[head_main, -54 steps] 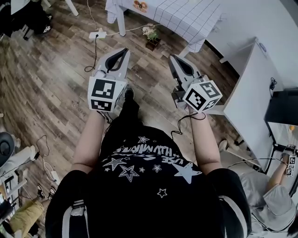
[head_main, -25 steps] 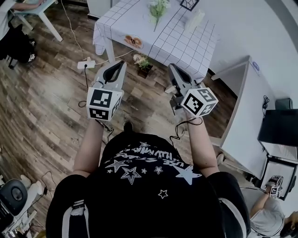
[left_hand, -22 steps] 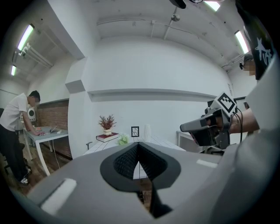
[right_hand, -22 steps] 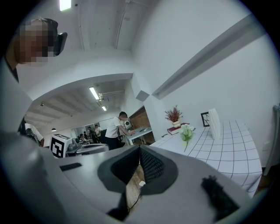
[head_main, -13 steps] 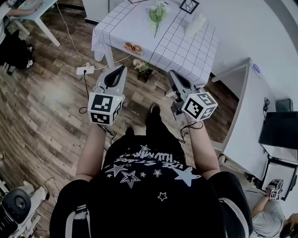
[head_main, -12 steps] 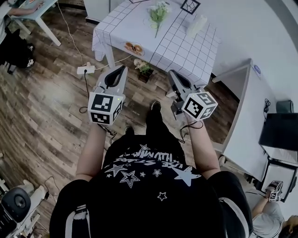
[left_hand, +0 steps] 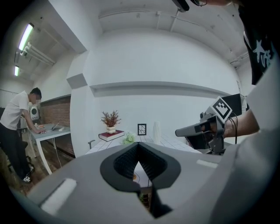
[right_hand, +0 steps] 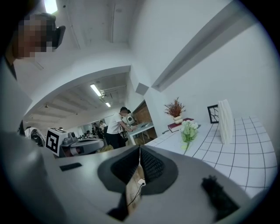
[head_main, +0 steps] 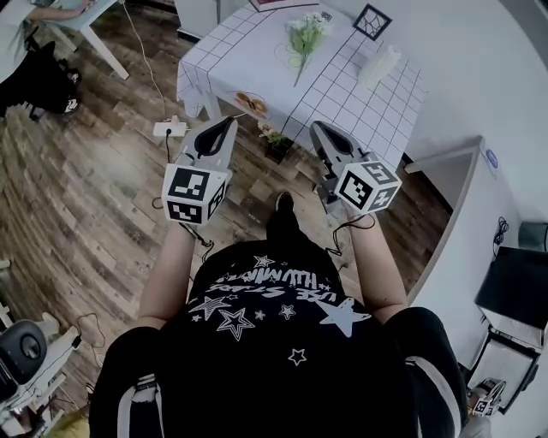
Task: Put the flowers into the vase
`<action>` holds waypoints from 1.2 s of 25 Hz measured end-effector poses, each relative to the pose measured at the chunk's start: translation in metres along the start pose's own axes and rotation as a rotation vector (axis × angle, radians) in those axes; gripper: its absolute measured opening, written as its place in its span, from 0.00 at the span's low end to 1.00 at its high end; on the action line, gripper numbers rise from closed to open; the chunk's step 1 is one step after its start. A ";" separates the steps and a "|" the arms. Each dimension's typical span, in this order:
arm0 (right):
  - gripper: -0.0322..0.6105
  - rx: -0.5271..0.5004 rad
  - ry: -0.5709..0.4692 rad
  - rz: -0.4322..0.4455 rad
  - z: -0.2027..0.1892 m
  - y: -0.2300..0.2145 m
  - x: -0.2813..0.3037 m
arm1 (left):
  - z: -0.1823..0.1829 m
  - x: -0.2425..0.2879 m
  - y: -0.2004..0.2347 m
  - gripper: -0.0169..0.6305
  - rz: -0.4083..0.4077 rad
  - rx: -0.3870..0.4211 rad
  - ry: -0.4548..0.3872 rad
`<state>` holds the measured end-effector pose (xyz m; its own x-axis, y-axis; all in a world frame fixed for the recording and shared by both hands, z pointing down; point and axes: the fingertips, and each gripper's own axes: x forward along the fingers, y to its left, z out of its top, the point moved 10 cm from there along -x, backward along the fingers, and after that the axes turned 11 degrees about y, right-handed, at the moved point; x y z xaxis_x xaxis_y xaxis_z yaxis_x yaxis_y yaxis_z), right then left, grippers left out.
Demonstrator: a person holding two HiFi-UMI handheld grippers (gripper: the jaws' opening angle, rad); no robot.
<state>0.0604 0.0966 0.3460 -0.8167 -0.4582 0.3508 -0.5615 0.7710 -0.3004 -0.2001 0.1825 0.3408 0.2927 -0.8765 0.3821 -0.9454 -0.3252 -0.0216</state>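
We see the brown wooden plank floor (head_main: 77, 188) filling most of the head view, and on it the rectangular table under a white cloth with a black grid (head_main: 248, 64) stands ahead of us. Our black T-shirt printed with white stars (head_main: 274, 342) fills the lower part of that view. The left gripper (head_main: 224, 124), grey with a black-and-white marker cube, and the matching right gripper (head_main: 318, 128) are side by side over the floor, short of the table's near edge and pointing toward it. In each gripper view the two jaws are pressed together along their whole length with nothing between them, so neither gripper holds anything. The tall white ribbed vase (head_main: 381, 64) stands upright near the table's far right side. The bunch of white and green flowers (head_main: 306, 36) lies flat on the cloth to the left of the vase, apart from it, blooms toward the far edge. A small black square picture frame (head_main: 372, 20) stands behind them. A small round plate with brown food (head_main: 251, 103) sits at the table's near edge, and a small potted plant (head_main: 276, 141) stands on the floor just below it.
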 end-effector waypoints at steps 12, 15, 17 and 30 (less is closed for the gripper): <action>0.07 0.025 -0.023 0.039 0.052 -0.113 0.020 | 0.045 0.099 -0.005 0.04 0.038 -0.038 0.011; 0.07 0.030 -0.023 0.050 0.059 -0.135 0.021 | 0.055 0.119 -0.007 0.04 0.052 -0.040 0.016; 0.07 0.039 -0.023 0.059 0.061 -0.150 0.023 | 0.061 0.133 -0.011 0.04 0.061 -0.039 0.020; 0.07 0.104 0.021 0.168 0.060 -0.198 0.063 | 0.065 0.180 -0.022 0.04 0.105 -0.049 0.092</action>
<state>0.1120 -0.1114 0.3745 -0.8978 -0.3164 0.3064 -0.4291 0.7855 -0.4460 -0.1173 0.0093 0.3502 0.1795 -0.8678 0.4633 -0.9767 -0.2137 -0.0218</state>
